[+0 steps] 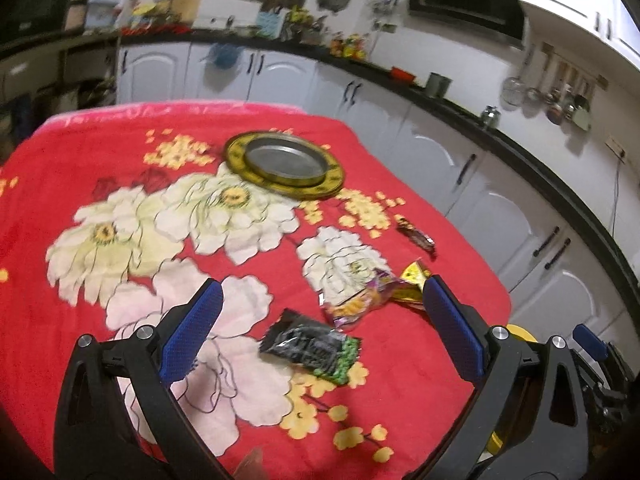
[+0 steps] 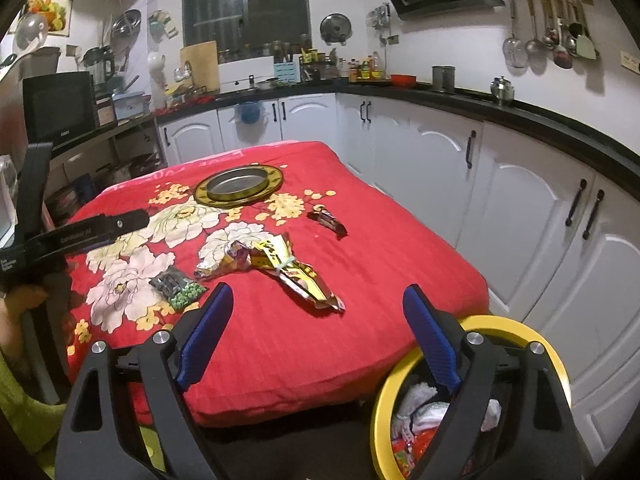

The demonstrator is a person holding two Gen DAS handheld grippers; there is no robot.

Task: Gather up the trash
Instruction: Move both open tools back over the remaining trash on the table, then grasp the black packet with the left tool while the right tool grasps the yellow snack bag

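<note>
Several wrappers lie on the red flowered tablecloth (image 1: 80, 168). A black and green packet (image 1: 312, 348) sits between my left gripper's (image 1: 323, 282) open fingers, untouched. Beyond it lie a purple-orange wrapper (image 1: 356, 296), a gold one (image 1: 412, 280) and a small brown candy wrapper (image 1: 416, 236). My right gripper (image 2: 318, 292) is open and holds nothing, near the table's front edge. Ahead of it lies the gold wrapper (image 2: 296, 272), with the purple one (image 2: 224, 260), the black and green packet (image 2: 178, 286) and the brown wrapper (image 2: 328, 220) around it. A yellow-rimmed bin (image 2: 516, 324) with trash inside stands on the floor under the right finger.
A gold-rimmed metal plate (image 2: 240, 184) sits at the table's far side. White cabinets (image 2: 520, 200) under a black counter run along the right and back. The left gripper's finger (image 2: 120, 222) and a hand (image 2: 20, 304) show at the left edge of the right wrist view.
</note>
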